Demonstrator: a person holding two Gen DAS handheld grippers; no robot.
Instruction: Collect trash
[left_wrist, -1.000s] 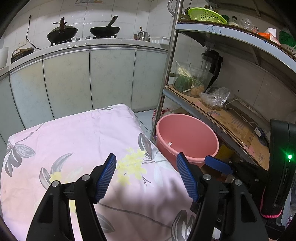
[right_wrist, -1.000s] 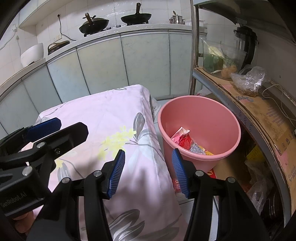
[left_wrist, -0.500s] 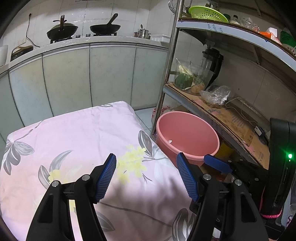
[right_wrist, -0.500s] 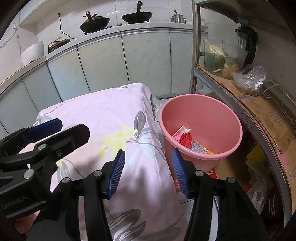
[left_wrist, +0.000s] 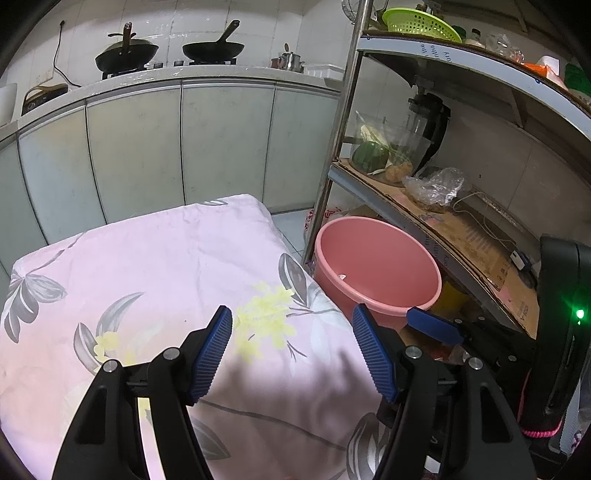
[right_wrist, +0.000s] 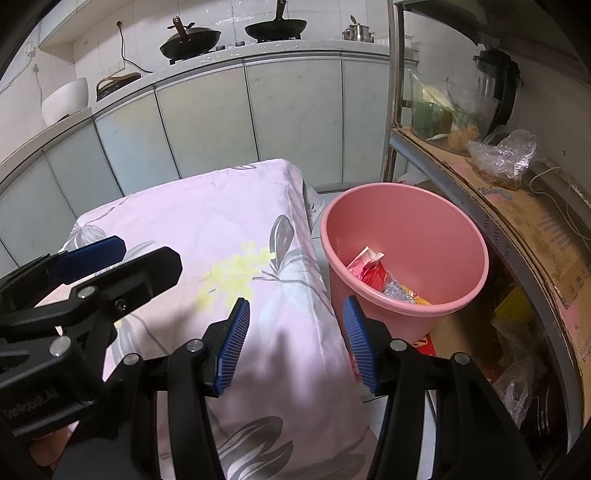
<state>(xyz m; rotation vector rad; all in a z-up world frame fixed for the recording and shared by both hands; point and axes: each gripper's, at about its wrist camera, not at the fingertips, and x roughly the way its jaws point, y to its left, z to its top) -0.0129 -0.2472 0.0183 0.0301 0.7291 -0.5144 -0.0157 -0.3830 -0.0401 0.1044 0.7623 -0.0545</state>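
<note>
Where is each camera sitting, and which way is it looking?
Left wrist: sits on the left hand-held gripper, looking down past its open blue fingers at the floral cloth and pink bucket; the right hand-held gripper pokes in at right.
Right wrist: sits on the right hand-held gripper, looking down into the bucket at the wrappers; the left hand-held gripper shows at left.
Shared: cloth, bucket, shelf, counter.

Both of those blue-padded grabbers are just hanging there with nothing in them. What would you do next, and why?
Probably pan around for more litter. The left gripper and right gripper hang open and empty above the pink floral cloth, which shows no scraps. The round pink plastic bucket beside it already holds crumpled red and foil wrappers, so any remaining trash lies out of view.
</note>
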